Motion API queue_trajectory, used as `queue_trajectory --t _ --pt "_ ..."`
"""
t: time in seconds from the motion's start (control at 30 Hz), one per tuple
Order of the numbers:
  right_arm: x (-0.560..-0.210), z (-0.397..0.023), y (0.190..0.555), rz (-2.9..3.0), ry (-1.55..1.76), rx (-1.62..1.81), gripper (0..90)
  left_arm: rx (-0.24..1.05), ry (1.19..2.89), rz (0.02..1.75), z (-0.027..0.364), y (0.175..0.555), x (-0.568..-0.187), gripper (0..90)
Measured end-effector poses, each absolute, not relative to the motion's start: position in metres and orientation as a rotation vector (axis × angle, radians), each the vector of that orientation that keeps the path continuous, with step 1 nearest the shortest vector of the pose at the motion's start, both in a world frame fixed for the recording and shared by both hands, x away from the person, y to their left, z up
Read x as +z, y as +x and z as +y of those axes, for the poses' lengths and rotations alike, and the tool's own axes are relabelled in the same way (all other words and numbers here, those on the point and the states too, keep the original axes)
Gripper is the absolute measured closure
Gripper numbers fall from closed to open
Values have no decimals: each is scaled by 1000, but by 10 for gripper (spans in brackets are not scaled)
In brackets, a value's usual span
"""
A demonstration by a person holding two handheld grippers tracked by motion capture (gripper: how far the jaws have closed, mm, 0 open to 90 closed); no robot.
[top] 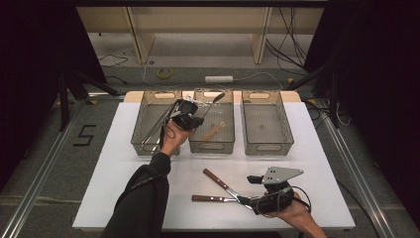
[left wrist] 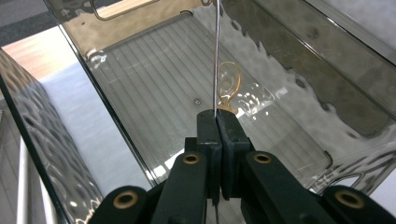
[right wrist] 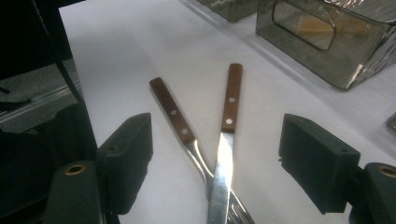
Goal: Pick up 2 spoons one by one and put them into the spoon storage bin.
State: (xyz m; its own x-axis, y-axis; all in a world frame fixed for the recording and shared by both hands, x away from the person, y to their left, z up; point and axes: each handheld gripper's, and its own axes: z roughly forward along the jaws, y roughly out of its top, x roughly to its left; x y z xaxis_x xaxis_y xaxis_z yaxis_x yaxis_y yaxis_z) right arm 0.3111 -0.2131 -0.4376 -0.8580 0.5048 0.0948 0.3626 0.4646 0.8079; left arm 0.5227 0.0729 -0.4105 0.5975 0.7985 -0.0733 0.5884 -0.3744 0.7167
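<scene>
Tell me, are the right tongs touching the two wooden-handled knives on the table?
Apart. The right gripper view shows the right tongs open, with the crossed knives lying between the jaws and white table visible on both sides.

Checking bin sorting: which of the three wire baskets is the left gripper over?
The middle basket, the one with a wooden spoon inside. The left gripper, shut on a thin metal utensil, is over it.

Wood-handled knives (right wrist: 224, 140), glossy steel blades
</scene>
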Motion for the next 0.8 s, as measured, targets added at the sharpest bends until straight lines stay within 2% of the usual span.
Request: queue_trajectory --t 0.8 --pt "-437 -213 311 2547 762 1356 270 339 2135 1129 66 528 -422 878"
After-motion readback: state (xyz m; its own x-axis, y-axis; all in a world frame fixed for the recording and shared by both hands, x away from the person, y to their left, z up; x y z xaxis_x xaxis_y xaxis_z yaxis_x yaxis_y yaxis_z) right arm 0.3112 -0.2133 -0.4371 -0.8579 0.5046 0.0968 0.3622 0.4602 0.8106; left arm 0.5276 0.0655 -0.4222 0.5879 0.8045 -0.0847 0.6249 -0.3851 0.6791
